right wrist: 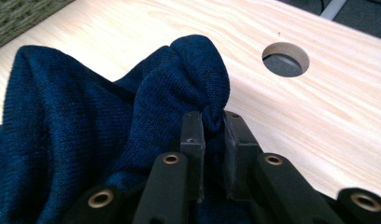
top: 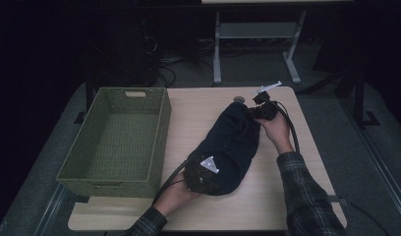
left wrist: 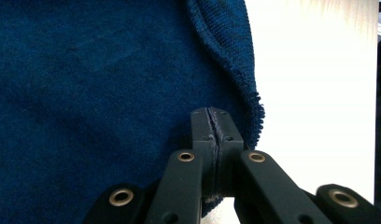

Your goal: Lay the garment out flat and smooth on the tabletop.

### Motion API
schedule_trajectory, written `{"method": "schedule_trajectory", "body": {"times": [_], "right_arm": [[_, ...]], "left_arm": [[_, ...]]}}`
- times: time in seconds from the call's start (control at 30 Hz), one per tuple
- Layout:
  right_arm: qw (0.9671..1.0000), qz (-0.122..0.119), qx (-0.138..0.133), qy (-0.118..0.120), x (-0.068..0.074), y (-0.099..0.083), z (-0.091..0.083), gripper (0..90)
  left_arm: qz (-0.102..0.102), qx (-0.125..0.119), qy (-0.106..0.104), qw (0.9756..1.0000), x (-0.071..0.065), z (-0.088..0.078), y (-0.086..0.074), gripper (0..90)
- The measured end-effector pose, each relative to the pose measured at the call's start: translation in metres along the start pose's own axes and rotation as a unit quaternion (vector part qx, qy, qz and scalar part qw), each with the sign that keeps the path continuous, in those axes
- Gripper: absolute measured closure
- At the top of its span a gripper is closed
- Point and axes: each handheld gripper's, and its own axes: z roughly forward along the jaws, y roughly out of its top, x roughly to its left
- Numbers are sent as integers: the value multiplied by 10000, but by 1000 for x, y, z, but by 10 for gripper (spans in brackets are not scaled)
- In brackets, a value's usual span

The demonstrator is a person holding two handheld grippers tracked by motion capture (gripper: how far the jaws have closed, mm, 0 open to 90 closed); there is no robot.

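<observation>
I have a dark blue knitted garment (top: pixel 227 147), a sweater by the look of the ribbed hem, lying in a long bundle across the middle of the tabletop (top: pixel 287 196), just beside the green woven basket (top: pixel 115 140) that sits empty on my left. My left claw (top: pixel 204 172) is at the near end of the bundle, and in the left gripper view its jaws are pressed flat together on the knit, right at the frayed edge of the cloth (left wrist: pixel 132 93), so only a thin layer is caught there. My right claw (top: pixel 261 110) is at the far end, close to the round cable hole (right wrist: pixel 285 59) in the tabletop; in the right gripper view its jaws stand a little apart with a bunched fold of the knit (right wrist: pixel 198 79) pinched between the pads. I judge this thing light, soft and wholly limp: it will sag, stretch and drape between my two holds instead of keeping any shape. The knit gives decent friction, so I don't expect it to slip fast, yet a thin edge pinch like the left one could creep out under tension. I think the safer hold is a gathered fold, several layers deep, set in from the hem, with the two claws well apart so the bundle hangs evenly.
</observation>
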Motion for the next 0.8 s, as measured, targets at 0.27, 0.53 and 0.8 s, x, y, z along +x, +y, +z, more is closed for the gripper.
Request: {"method": "schedule_trajectory", "body": {"times": [0.27,0.53,0.8], "right_arm": [[9997,180,149,-47,-6,-9,27,788],[9995,185,202,-176,-4,-13,42,745],[9994,170,-137,-276,-7,-4,5,620]], "left_arm": [[-87,-29,-39,10000,1,0,-1,893],[-114,14,-23,9999,1,0,1,893],[-97,42,-9,9999,0,0,1,891]]}}
